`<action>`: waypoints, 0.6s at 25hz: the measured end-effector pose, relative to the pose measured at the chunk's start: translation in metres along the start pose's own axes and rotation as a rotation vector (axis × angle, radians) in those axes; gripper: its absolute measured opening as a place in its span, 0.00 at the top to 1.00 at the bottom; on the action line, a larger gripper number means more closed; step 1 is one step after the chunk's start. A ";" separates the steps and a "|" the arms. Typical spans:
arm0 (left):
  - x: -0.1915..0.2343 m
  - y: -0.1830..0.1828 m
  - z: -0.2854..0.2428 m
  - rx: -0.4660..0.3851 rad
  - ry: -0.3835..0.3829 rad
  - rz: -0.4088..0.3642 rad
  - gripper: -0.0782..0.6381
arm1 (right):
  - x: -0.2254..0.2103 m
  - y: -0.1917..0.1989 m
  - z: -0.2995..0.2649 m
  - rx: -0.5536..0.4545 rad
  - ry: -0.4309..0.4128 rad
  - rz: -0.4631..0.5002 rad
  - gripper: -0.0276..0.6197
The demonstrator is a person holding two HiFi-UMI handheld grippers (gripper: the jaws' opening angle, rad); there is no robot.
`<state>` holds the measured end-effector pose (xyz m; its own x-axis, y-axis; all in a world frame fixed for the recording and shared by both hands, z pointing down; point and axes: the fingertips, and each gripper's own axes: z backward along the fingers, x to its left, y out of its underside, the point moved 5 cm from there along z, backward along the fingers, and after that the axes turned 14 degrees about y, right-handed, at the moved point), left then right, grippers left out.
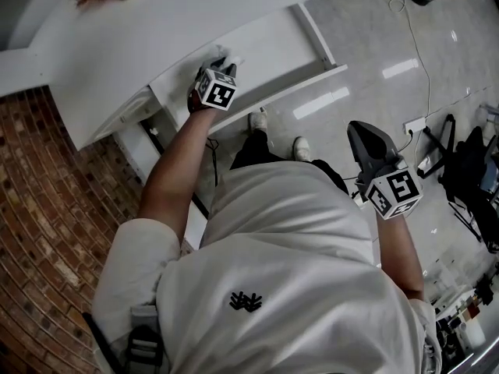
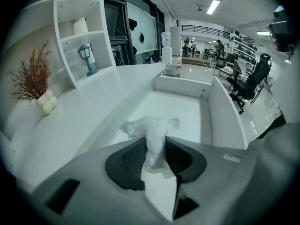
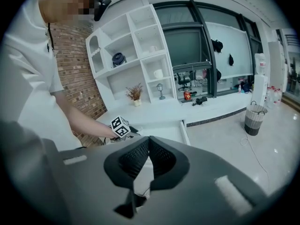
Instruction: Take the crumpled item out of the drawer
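your left gripper has its jaws narrowed onto the crumpled item, a white wad that looks like paper or thin film. the pinch is on its waist, and the loose lobes puff out past the tips. it hangs over the open drawer and seems clear of the drawer floor. expect it to weigh almost nothing and to be soft and springy. it will squash rather than resist, so a light squeeze could let it slide out, and a snag could tear it. the bunched middle, where you have it, looks like the best hold.

your right gripper has its jaws closed together on nothing, and it sits well apart, out over the floor.

the drawer's side walls and far wall stand around the wad, and the white surface runs along the left. on that surface, a dried plant in a knobbly vase stands well off. a small lantern sits up on the shelving. nothing blocks a straight lift.
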<state>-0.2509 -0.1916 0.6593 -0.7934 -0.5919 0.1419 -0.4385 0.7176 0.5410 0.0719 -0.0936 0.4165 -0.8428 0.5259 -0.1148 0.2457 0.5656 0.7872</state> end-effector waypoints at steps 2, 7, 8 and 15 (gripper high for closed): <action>-0.008 -0.006 0.011 -0.024 -0.011 -0.003 0.72 | -0.006 0.002 0.003 -0.011 -0.011 0.002 0.94; -0.032 -0.014 0.046 -0.082 -0.050 0.014 0.72 | -0.017 0.012 0.015 -0.027 -0.065 0.025 0.94; -0.037 -0.015 0.053 -0.094 -0.059 0.016 0.72 | -0.018 0.014 0.018 -0.031 -0.076 0.030 0.94; -0.082 -0.018 0.102 -0.157 -0.106 0.056 0.72 | -0.031 0.026 0.040 -0.067 -0.138 0.055 0.94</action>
<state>-0.2206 -0.1184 0.5537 -0.8586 -0.5045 0.0917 -0.3277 0.6774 0.6586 0.1233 -0.0698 0.4161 -0.7539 0.6400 -0.1484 0.2535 0.4918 0.8330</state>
